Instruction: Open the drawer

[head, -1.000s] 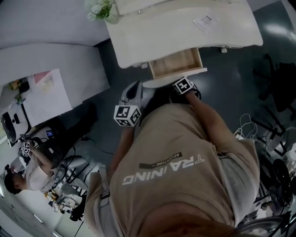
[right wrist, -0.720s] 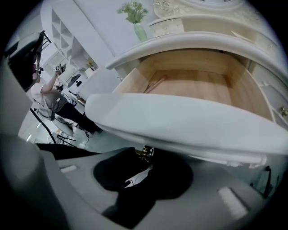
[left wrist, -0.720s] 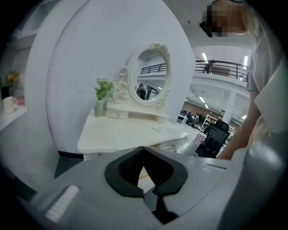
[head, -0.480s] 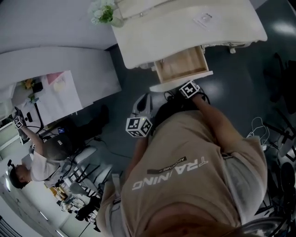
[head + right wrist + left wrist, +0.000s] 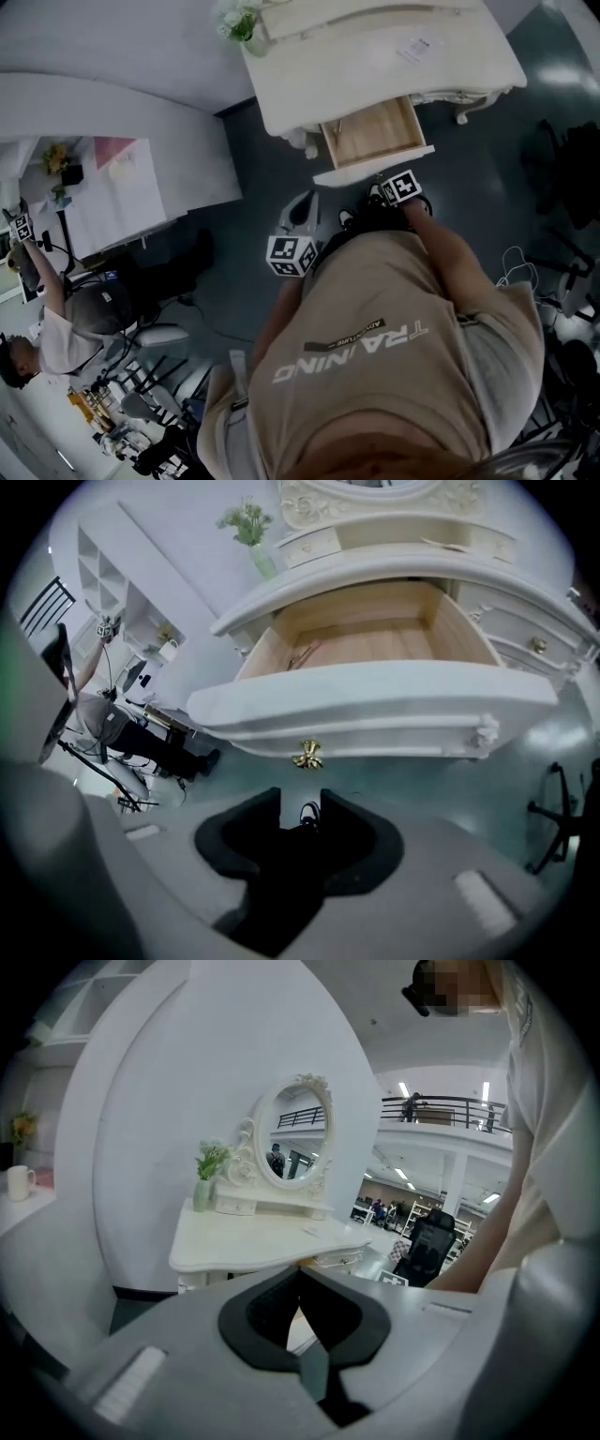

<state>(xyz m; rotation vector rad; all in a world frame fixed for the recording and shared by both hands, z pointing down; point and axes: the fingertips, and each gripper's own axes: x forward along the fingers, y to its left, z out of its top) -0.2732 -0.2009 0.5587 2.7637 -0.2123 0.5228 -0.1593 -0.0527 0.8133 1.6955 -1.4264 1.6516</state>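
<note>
- Since the earlier frame, the right tool point(image 5: 301, 801) had drawn back from the gold knob point(image 5: 307, 755), which now stood apart, just above its jaws.
- Its jaws were a little apart, with nothing between them.
- At the upper centre, the drawer point(image 5: 366, 639) stood pulled out under the white bench point(image 5: 375, 569).
- Low in its own view, the left tool point(image 5: 300, 1277) had its jaws together, empty.

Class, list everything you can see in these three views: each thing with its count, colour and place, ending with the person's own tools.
Dressing table: one, white, before the white wall.
Drawer: one, wood-lined, pulled out under the tabletop.
Knob: one, brass, on drawer front.
Mirror: one, oval, white-framed, on table.
Vase of flowers: one, green, beside mirror.
Left tool: jaws together, empty.
Right tool: jaws apart, short of knob.
</note>
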